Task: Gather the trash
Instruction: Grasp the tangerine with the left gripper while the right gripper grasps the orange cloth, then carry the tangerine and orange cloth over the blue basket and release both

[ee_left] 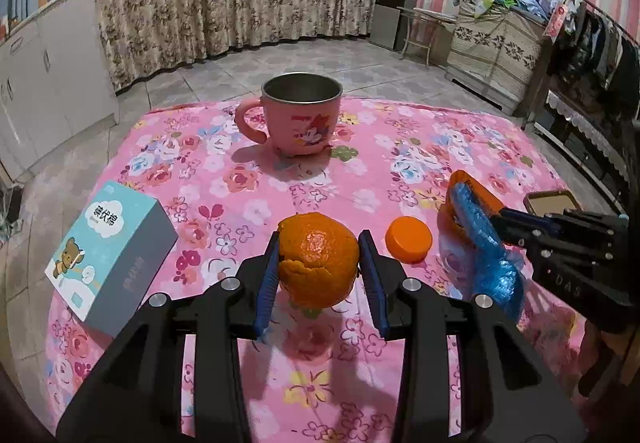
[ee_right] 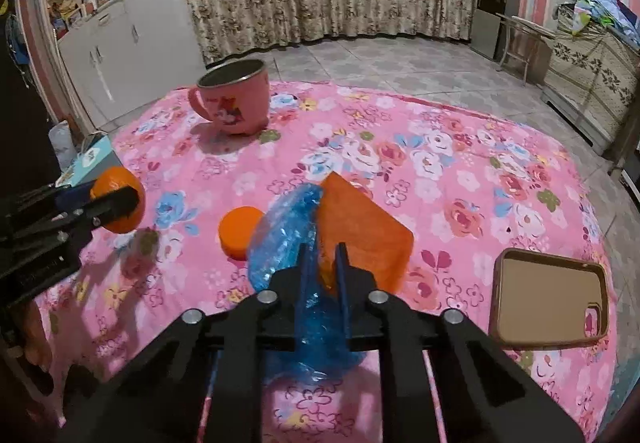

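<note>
My left gripper (ee_left: 319, 243) is shut on an orange peel ball (ee_left: 318, 261) and holds it above the pink floral tablecloth (ee_left: 248, 179); it also shows in the right wrist view (ee_right: 118, 199). My right gripper (ee_right: 323, 249) is shut on a crumpled blue plastic bag (ee_right: 286, 231) together with an orange wrapper (ee_right: 360, 227); both show at the right in the left wrist view (ee_left: 486, 239). An orange bottle cap (ee_left: 409, 239) lies on the cloth between the two grippers (ee_right: 239, 231).
A pink cartoon mug (ee_left: 298, 117) stands at the far side of the table. A teal tissue box (ee_left: 110, 257) lies at the left edge. A brown phone case (ee_right: 552, 297) lies at the right. Cabinets, curtain and furniture stand beyond.
</note>
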Available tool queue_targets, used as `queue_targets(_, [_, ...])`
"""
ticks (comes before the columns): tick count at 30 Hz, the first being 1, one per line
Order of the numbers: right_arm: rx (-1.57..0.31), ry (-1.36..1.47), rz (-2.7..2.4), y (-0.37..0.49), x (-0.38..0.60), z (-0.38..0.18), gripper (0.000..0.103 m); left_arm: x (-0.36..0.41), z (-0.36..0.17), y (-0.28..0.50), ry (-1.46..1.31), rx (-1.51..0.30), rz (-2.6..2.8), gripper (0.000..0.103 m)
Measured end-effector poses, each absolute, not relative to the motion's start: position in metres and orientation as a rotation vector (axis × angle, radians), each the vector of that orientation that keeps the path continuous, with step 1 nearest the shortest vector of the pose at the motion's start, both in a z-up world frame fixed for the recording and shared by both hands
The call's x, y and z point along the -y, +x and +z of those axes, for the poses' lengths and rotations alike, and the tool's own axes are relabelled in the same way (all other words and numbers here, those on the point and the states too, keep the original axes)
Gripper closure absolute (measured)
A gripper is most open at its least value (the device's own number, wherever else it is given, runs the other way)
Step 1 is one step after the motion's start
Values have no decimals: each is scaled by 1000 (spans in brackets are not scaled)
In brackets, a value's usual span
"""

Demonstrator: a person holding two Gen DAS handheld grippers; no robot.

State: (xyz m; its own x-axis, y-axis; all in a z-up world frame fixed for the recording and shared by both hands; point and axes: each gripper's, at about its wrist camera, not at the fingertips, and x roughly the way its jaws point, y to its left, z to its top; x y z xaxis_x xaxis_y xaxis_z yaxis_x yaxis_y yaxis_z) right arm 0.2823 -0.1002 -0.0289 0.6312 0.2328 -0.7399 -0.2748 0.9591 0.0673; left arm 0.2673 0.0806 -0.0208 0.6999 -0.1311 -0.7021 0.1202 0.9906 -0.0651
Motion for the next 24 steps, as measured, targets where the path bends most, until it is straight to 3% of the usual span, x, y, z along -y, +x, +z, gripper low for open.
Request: queue_targets(24, [-699, 3, 128, 206, 226, 39, 101, -30, 39, 224, 26, -683, -161, 66])
